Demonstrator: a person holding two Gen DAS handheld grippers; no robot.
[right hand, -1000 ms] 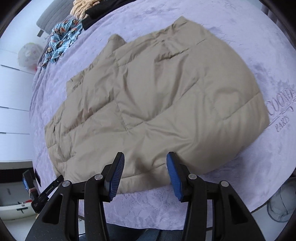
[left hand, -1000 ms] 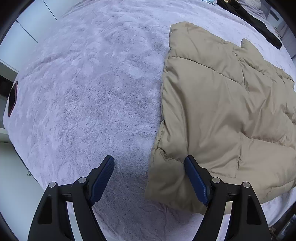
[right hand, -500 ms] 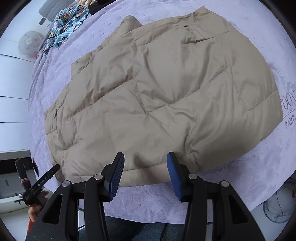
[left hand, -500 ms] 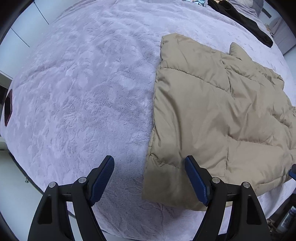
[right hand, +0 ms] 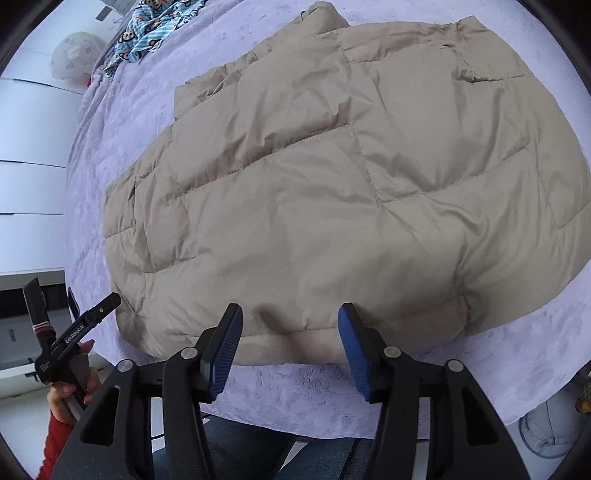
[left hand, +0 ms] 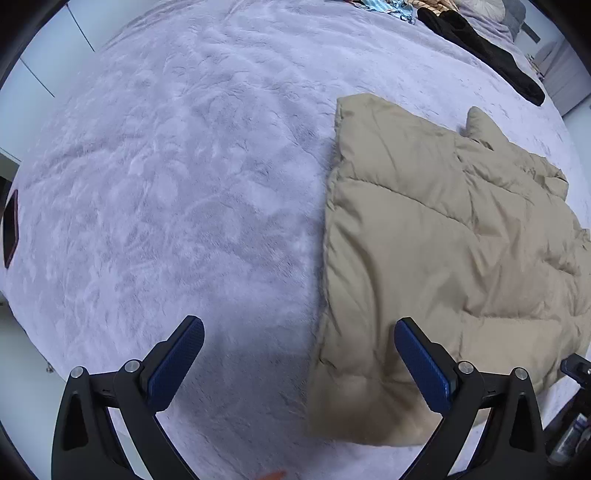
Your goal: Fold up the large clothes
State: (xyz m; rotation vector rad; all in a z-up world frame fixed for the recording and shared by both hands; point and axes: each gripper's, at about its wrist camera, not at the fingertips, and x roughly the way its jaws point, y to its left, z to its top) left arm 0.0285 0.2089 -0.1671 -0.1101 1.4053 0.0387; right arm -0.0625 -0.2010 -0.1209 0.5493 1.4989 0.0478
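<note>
Beige puffer jacket (right hand: 332, 177) lies flat on the bed (left hand: 166, 166), long axis running left-right; right hand-held gripper (right hand: 290, 347) hangs open over its near hem, nearer than the open left hand-held gripper (left hand: 299, 362) off its corner.

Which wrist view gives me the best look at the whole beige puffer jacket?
The right wrist view: the beige quilted puffer jacket fills it almost edge to edge. The left wrist view shows only one side of it, cut off at the right.

The beige jacket (left hand: 443, 258) runs off the right edge of the left wrist view; the patterned cloth (right hand: 155, 29) is cut off at the upper left of the right wrist view.
</note>
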